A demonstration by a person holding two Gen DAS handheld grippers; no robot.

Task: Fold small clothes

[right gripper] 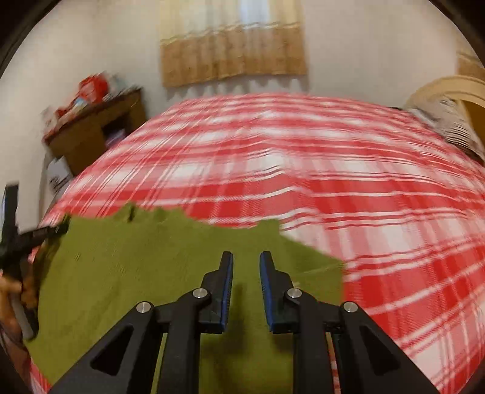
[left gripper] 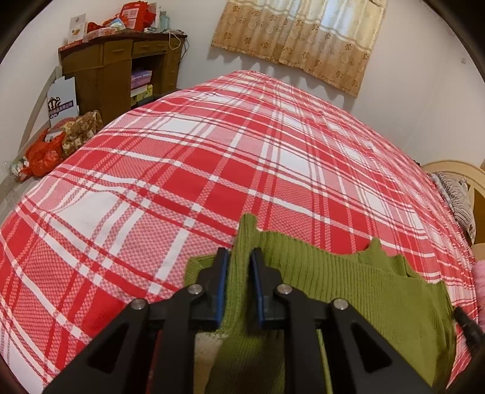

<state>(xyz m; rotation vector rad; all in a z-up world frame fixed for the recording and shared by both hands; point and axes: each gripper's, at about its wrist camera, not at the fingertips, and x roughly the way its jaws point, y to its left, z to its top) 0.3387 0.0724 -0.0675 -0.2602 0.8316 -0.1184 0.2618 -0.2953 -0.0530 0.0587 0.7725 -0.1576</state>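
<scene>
- Left wrist view: the left gripper [left gripper: 238, 257] points down at a bed [left gripper: 212, 157] covered in a red and white check.
- A green knit top [left gripper: 348, 282] lies on the near part of the bed, ribbed, with its far edge jagged.
- A strip of the top [left gripper: 242, 242] rises between the blue pads [left gripper: 222, 288]. The jaws stand a little apart, and the knit fills the gap; whether the pads press it I cannot tell.
- A dark tip of the right gripper [left gripper: 466, 327] shows at the right edge, over the top.
- Behind the bed stand a brown desk [left gripper: 121, 69] with red boxes [left gripper: 133, 15] on it, a red bag [left gripper: 42, 154] on the floor and a beige curtain [left gripper: 303, 39] on the wall.
- A striped pillow [left gripper: 457, 197] lies at the right by a pale headboard [left gripper: 454, 169].

- Right wrist view: the picture is blurred.
- The right gripper [right gripper: 246, 260] hangs over the top [right gripper: 136, 272], which spreads flat across the near left of the bed [right gripper: 363, 181].
- Its jaws are slightly spread, with an open gap between the blue pads [right gripper: 227, 291]. Nothing is pinched; the knit shows below through the gap.
- At the left edge the left gripper [right gripper: 45, 232] reaches the top's far left corner, with a hand [right gripper: 12, 291] behind it.
- The curtain [right gripper: 233, 57], desk [right gripper: 97, 127] and headboard [right gripper: 448, 88] show beyond.
</scene>
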